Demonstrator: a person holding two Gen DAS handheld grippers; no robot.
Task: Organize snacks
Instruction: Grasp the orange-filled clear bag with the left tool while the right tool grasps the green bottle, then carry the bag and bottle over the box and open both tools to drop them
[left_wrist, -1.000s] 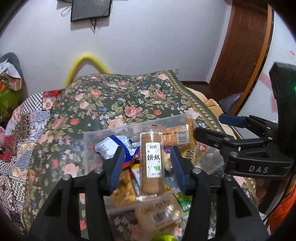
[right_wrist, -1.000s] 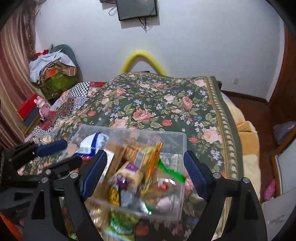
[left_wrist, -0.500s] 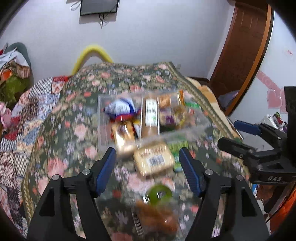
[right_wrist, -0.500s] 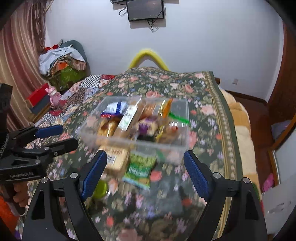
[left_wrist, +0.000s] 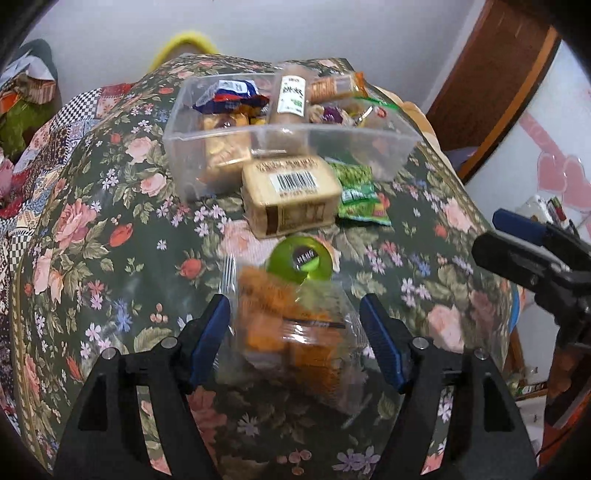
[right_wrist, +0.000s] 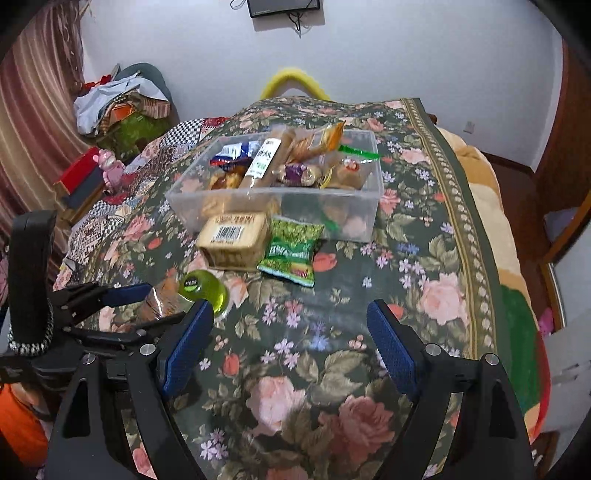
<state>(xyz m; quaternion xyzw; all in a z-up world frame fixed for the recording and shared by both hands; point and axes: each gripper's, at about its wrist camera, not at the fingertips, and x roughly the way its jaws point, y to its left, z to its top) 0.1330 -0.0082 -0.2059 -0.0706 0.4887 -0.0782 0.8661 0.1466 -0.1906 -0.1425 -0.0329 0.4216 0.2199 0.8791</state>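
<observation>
A clear plastic bin (left_wrist: 291, 133) (right_wrist: 280, 192) full of snack packs stands on the floral bedspread. In front of it lie a tan boxed pack with a barcode (left_wrist: 291, 195) (right_wrist: 234, 236), a green packet (left_wrist: 360, 195) (right_wrist: 293, 247) and a round green jelly cup (left_wrist: 303, 258) (right_wrist: 203, 288). A clear bag of orange snacks (left_wrist: 291, 325) lies between the fingers of my open left gripper (left_wrist: 295, 332), untouched by the pads. My right gripper (right_wrist: 291, 339) is open and empty over bare bedspread, nearer than the snacks.
The bed (right_wrist: 443, 258) drops off at the right edge, with a yellow blanket below. A pile of clothes (right_wrist: 122, 103) and a red box (right_wrist: 77, 177) lie at the left. A wooden door (left_wrist: 491, 85) stands at the right.
Both grippers pulled back from the bin toward the near side of the bed. The left gripper let go of the tall brown pack in the bin, opened wider and now straddles the orange snack bag.
</observation>
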